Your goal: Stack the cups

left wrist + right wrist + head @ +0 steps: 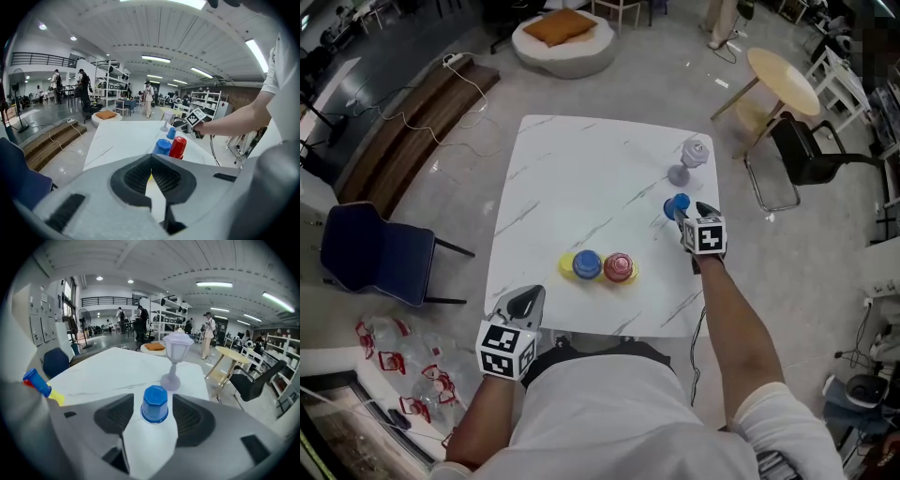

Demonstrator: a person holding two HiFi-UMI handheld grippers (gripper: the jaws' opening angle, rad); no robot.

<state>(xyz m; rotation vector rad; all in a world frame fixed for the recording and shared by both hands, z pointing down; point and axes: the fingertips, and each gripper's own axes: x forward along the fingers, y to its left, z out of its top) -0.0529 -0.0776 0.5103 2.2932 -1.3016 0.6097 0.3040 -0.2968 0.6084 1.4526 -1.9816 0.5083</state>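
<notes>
White marbled bench (581, 159): fingers (193, 418) of the right gripper (686, 214) stand apart around an upturned small blue cup (154, 404), not pressing it, near a clear goblet (176, 359). Left gripper (151, 163), fingers together and empty, hovers at the bench's near corner, short of a blue cup (163, 146) and a red cup (178, 146).

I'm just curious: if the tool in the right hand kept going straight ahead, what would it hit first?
Most likely the small blue cup, standing between the open jaws of the right tool; the clear goblet stands further behind.
</notes>
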